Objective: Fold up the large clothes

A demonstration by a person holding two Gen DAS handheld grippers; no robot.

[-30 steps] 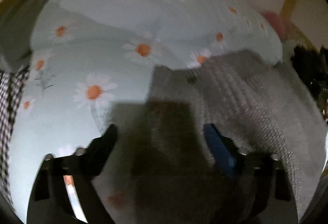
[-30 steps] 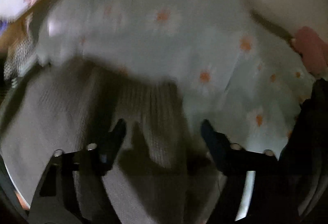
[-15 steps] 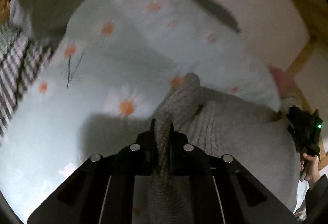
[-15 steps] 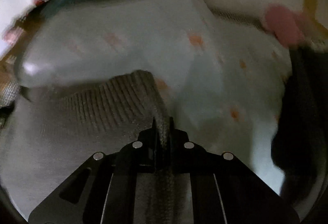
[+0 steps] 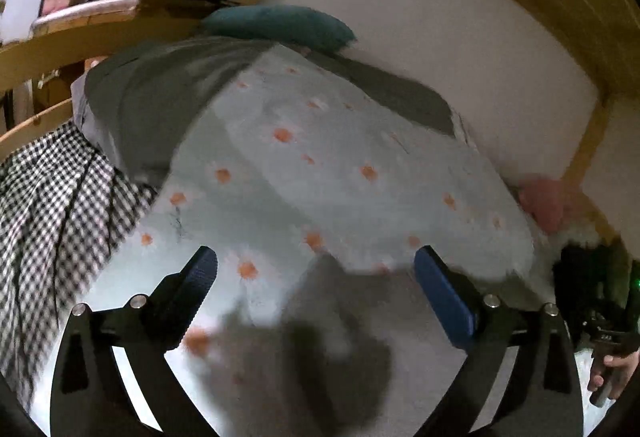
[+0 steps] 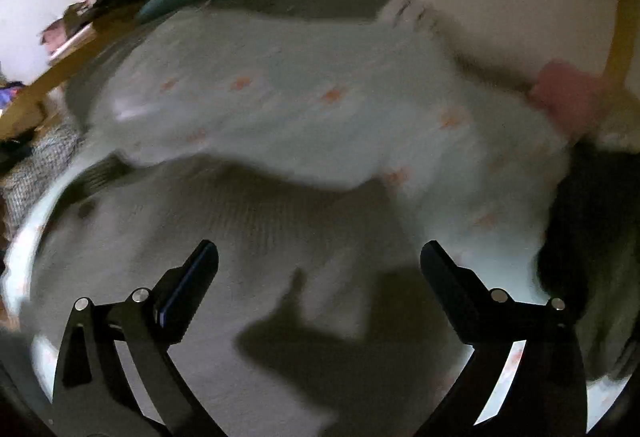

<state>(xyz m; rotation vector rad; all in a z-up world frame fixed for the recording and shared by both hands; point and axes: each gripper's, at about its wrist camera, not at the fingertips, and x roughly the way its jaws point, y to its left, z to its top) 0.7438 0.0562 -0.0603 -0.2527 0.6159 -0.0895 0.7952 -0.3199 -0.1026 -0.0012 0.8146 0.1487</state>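
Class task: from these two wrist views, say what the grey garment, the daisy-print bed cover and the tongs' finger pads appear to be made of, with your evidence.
Grey garment: probably chunky knit yarn, matte; faint ribbed rows show through the blur.
Daisy-print bed cover: seemingly thin woven fabric, smooth and matte; it lies flat with soft creases.
Finger pads: likely blue rubber or plastic on black rigid arms; the exact material is unclear.

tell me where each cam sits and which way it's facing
Left wrist: sits on the left gripper, looks forward and down across the daisy bedspread toward the wall; its own two open fingers show, and a hand at the right edge.
Right wrist: sits on the right gripper, looks down at the grey sweater on the bed; its two open fingers show.
Shared: bedspread, sweater, teal pillow, pink item.
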